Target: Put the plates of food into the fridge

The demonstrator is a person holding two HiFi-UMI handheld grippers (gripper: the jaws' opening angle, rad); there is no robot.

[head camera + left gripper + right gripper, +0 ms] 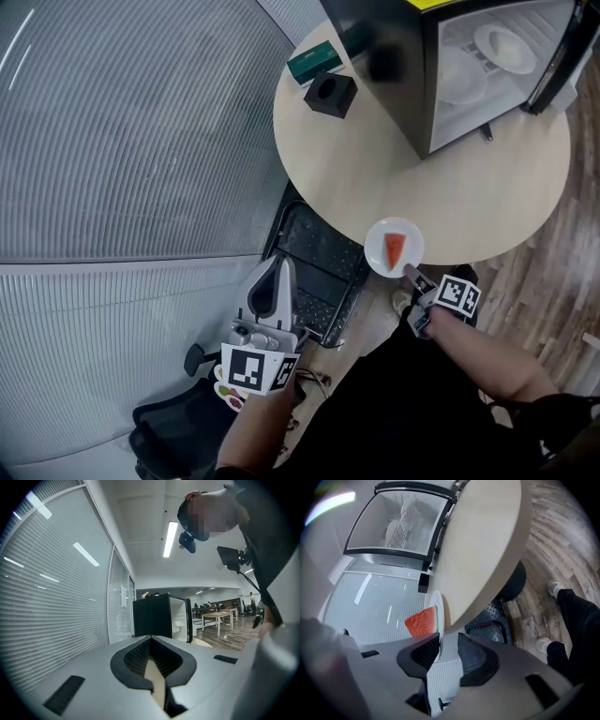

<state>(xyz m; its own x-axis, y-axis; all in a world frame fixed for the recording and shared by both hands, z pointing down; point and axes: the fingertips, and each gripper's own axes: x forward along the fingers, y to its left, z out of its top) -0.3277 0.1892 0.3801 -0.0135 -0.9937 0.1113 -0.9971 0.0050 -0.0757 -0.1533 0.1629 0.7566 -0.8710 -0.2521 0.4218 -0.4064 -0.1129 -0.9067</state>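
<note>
Presently, by size.

- **Counter** (375,169): round and pale. I judge its near edge a snag if I lift the load unevenly.
- **Fridge** (403,66): stands on the counter's far side with its door open, well apart from my load. Stored plates (506,47) already sit on its shelf, so a careless entry could knock them.
- **Left gripper** (277,281): held low and off the counter, fingers drawn together on nothing. It gives no support if the load tips.
- **Right gripper** (410,273): fingers clamped on the near rim only.
- **Plate** (410,234): at the counter's near edge. Held by one rim, it may sag or twist in transit.
- **Watermelon slice** (395,249): lies loose on the plate. Any tilt could slide it off.
</note>
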